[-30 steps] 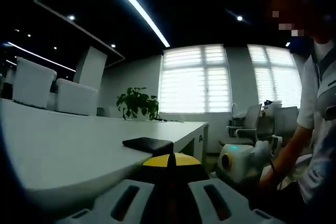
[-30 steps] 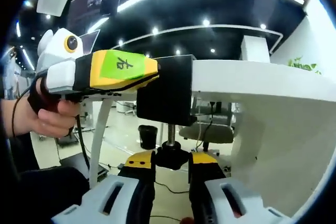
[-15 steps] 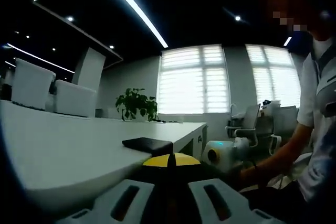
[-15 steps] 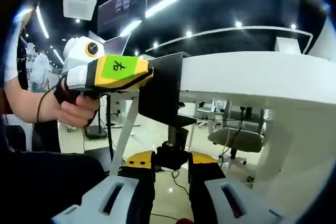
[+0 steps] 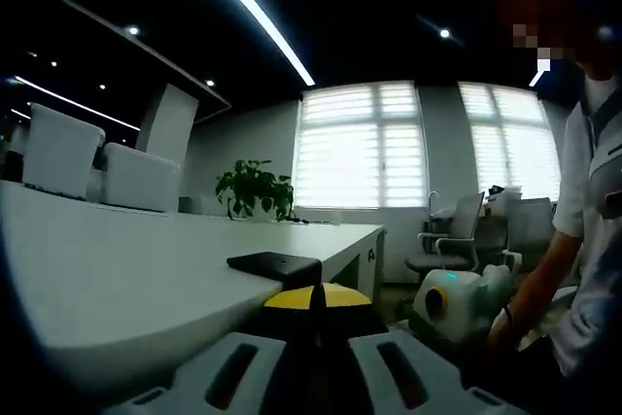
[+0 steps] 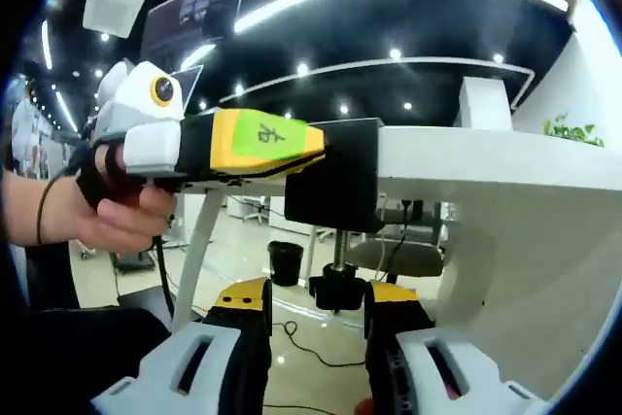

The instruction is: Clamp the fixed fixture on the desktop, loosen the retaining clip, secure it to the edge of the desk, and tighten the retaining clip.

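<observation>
White and long, the desk runs through a dim office with ceiling strip lights, a potted green plant and blind-covered windows beyond.

Nearest in the right gripper view, the right claw rises from below with its yellow-tipped jaws set either side of the black round knob at the foot of the threaded screw. A gap seems to show beside the knob, so whether the jaws pinch it cannot be told.

Just above, the black C-shaped metal clamp fixture straddles the desk edge, its body against the rim and the screw below. The left claw, with its yellow and green label, is pressed onto the clamp's outer side, steadying it; a hand holds that gripper.

In the left gripper view, the left claw's jaws look closed around something dark at the desk edge, probably the clamp. Farther along lies a flat black rectangular object.

The clamp looks rigid and fairly heavy, and its smooth faces could slip. It is best held by the body while the small knob is gripped squarely and turned.
</observation>
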A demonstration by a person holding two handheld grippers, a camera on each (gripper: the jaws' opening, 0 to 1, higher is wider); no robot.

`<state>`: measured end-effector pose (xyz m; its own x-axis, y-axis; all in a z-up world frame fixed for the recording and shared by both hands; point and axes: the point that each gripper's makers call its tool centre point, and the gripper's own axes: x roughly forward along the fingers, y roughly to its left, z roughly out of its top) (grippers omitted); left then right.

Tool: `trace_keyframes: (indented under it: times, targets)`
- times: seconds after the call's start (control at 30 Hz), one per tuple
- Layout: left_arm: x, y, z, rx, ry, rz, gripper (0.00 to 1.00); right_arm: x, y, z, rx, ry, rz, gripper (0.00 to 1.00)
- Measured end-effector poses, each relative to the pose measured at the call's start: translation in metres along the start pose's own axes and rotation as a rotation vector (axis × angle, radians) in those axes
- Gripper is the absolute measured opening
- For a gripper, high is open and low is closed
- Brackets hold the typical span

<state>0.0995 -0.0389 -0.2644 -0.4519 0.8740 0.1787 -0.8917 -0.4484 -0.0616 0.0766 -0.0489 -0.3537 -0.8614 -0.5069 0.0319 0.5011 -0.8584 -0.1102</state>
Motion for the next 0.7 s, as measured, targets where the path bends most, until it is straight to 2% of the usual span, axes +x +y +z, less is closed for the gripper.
trace_keyframes:
  times: [0.07,0.23,0.33,0.37,0.5,0.7]
  targets:
    - [0.0,0.0,0.0,0.001,0.001,0.002,0.01,0.004,-0.007,0.005,0.028,-0.031,-0.031,0.34]
    - [-0.003,0.009,0.001,0.001,0.001,0.004,0.01,0.014,-0.012,-0.004,0.036,-0.007,-0.031,0.31]
    - [-0.003,0.01,0.001,0.001,0.001,0.003,0.01,0.014,-0.018,-0.004,0.052,-0.009,-0.047,0.23]
    - [-0.003,0.01,0.001,0.0,0.001,0.002,0.01,0.014,-0.021,-0.004,0.05,-0.009,-0.053,0.23]
    - [-0.003,0.01,0.001,0.004,-0.001,0.002,0.01,0.017,-0.019,-0.004,0.043,-0.013,-0.019,0.22]
    - [-0.003,0.009,0.001,-0.003,-0.006,0.0,0.01,0.016,-0.018,-0.004,0.053,-0.001,0.079,0.22]
